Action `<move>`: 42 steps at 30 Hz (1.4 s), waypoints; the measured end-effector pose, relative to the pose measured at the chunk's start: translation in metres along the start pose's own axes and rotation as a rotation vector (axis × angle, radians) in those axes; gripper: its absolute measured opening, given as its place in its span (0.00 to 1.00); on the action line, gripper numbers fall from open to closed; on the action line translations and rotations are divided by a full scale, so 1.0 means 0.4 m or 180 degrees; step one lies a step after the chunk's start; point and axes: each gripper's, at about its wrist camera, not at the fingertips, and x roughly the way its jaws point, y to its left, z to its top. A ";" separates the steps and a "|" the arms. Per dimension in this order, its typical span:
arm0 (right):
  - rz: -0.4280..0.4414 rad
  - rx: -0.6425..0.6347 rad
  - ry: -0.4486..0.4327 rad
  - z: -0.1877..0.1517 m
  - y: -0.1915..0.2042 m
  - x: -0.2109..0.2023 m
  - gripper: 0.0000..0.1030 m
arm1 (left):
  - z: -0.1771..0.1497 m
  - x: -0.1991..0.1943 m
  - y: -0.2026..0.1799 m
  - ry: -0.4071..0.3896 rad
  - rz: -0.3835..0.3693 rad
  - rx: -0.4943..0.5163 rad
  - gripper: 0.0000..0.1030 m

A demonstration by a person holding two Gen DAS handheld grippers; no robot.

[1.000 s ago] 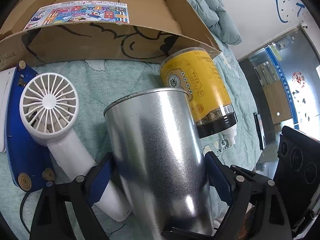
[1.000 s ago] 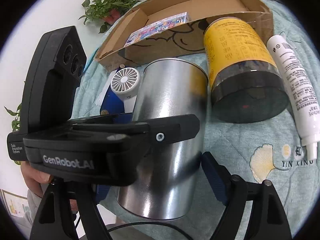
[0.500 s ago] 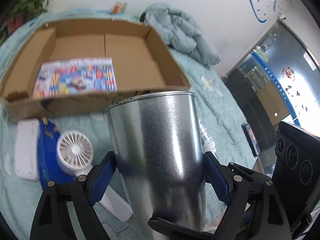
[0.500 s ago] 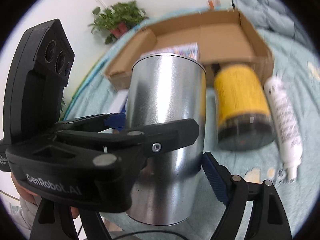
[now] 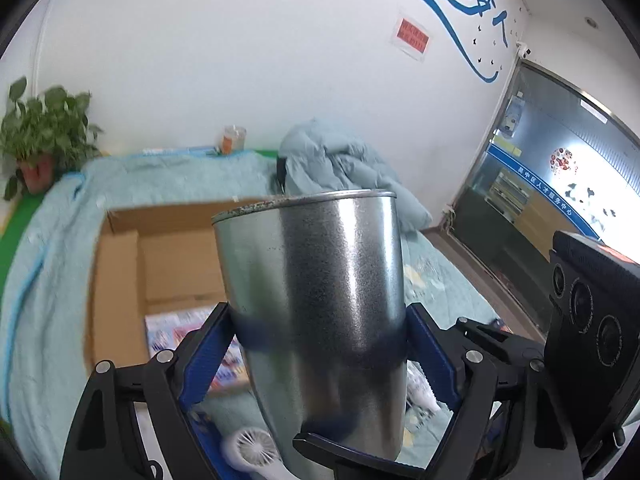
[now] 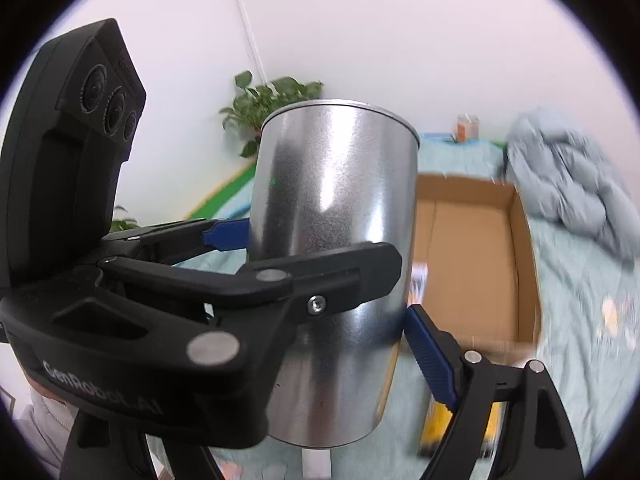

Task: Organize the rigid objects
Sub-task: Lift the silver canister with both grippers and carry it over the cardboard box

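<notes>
Teal quilted bedspread (image 5: 60, 248) carries one open brown cardboard box (image 5: 120, 264) at 9 o'clock. One shiny cylindrical metal tin (image 5: 320, 312) is clamped by both the left gripper (image 5: 318, 328) and the right gripper (image 6: 324, 280), jaws wide.

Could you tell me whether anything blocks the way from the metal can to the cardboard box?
Nothing visible does. The metal can, held by the left gripper and right gripper, hangs above the bedspread; the cardboard box beyond is open-topped, with only a colourful flat item inside.
</notes>
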 end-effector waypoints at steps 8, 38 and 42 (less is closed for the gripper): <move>0.0086 -0.0162 -0.0150 0.187 0.010 0.034 0.80 | 0.229 -0.051 0.096 -0.0216 0.0147 0.0064 0.81; 0.0714 0.1037 0.1457 0.160 -0.286 0.774 0.80 | 0.204 0.724 0.668 0.1524 0.0329 -0.0842 0.81; 0.0703 0.1183 0.1517 0.145 -0.307 0.825 0.80 | 0.171 0.764 0.684 0.1610 0.0421 -0.0727 0.81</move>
